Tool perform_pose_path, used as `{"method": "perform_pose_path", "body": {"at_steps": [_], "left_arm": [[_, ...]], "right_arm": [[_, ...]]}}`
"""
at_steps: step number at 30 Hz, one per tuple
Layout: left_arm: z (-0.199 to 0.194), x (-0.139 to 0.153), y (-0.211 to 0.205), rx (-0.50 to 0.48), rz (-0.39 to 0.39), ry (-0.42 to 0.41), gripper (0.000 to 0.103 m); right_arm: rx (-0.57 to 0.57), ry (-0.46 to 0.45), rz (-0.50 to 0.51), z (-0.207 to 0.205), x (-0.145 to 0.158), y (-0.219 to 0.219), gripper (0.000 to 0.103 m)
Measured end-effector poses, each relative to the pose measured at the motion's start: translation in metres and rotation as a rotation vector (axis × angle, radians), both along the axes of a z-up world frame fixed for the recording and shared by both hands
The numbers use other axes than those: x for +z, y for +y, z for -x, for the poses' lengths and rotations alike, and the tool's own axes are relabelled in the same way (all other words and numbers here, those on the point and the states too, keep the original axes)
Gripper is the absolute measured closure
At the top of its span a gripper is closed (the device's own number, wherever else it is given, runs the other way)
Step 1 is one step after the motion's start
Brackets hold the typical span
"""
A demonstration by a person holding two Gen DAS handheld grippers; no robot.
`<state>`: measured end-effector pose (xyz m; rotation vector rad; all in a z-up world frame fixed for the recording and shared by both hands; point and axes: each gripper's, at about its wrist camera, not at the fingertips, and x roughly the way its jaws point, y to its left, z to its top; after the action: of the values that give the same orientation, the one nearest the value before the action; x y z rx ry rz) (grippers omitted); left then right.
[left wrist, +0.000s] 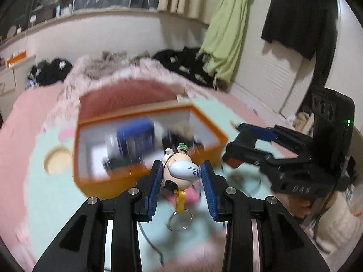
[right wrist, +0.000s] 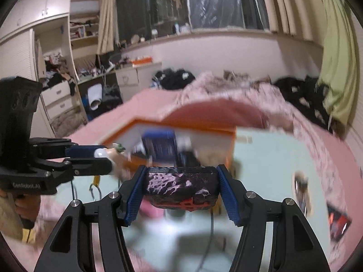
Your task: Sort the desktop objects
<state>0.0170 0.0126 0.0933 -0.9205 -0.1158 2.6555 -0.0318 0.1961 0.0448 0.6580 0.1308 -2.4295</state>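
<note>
My left gripper (left wrist: 182, 176) was clamped on a small figurine (left wrist: 179, 167), its keyring (left wrist: 181, 221) dangling below the pads. My right gripper (right wrist: 181, 181) was clenched across a dark pouch (right wrist: 181, 188), the pouch's long axis running crosswise from pad to pad. Both loads hung clear of the pale green mat (left wrist: 56, 195).

The orange box (left wrist: 95, 181), already holding a blue carton (left wrist: 136, 136) and other blurred things, lay straight ahead of and below both sets of fingers, its open top facing up. From the left wrist view the figurine sat just short of the box's near wall; from the right wrist view the pouch also stood before that wall, toward the box's right end. I judged the left hand marginally nearer, so it should go in first, forward over the rim, with the right following beside it.
</note>
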Motion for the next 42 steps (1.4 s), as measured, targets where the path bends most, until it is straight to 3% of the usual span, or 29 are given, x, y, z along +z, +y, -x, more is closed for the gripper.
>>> {"method": "perform_pose_path", "body": {"at_steps": [5, 7, 8, 10, 12, 13, 14, 20, 25, 30, 36, 38, 39, 42], "left_arm": [[0.050, 0.014, -0.015, 0.119, -0.003, 0.028, 0.066], [0.068, -0.002, -0.021, 0.182, 0.006, -0.027, 0.062], [0.077, -0.012, -0.025, 0.222, 0.023, -0.079, 0.053], [0.090, -0.039, -0.032, 0.263, 0.030, -0.181, 0.044], [0.083, -0.051, -0.025, 0.248, 0.091, -0.137, 0.039], [0.078, -0.053, -0.023, 0.259, 0.143, -0.109, 0.030], [0.075, -0.054, -0.027, 0.281, 0.125, -0.094, 0.024], [0.073, -0.052, -0.032, 0.262, 0.103, -0.107, 0.023], [0.039, -0.036, -0.036, 0.260, 0.011, -0.034, 0.023], [0.003, -0.031, -0.025, 0.228, 0.058, -0.020, 0.023], [-0.014, -0.068, -0.013, 0.211, 0.124, -0.131, 0.023], [-0.004, -0.087, -0.016, 0.228, 0.126, -0.220, 0.023], [0.000, -0.093, -0.016, 0.234, 0.127, -0.256, 0.021], [0.007, -0.096, -0.017, 0.267, 0.179, -0.261, 0.006]], "right_arm": [[-0.044, -0.010, -0.025, 0.045, 0.002, -0.031, 0.041], [-0.076, -0.048, -0.070, 0.058, -0.013, -0.040, 0.029], [-0.082, -0.057, -0.086, 0.061, -0.016, -0.042, 0.023], [-0.081, -0.081, -0.139, 0.062, -0.032, -0.044, 0.017], [-0.061, -0.063, -0.166, 0.056, -0.041, -0.044, 0.017], [-0.064, -0.050, -0.165, 0.054, -0.043, -0.043, 0.017], [-0.056, -0.058, -0.149, 0.053, -0.042, -0.041, 0.016], [-0.060, -0.054, -0.145, 0.053, -0.041, -0.040, 0.016], [-0.083, 0.020, -0.103, 0.027, -0.024, -0.026, 0.016], [-0.063, -0.020, -0.155, -0.005, -0.035, -0.014, 0.012], [-0.085, -0.107, -0.278, -0.016, -0.074, -0.008, 0.012], [-0.072, -0.179, -0.279, -0.009, -0.085, -0.002, 0.010], [-0.076, -0.220, -0.279, -0.006, -0.092, -0.001, 0.009], [-0.095, -0.246, -0.247, 0.000, -0.095, 0.008, 0.001]]}}
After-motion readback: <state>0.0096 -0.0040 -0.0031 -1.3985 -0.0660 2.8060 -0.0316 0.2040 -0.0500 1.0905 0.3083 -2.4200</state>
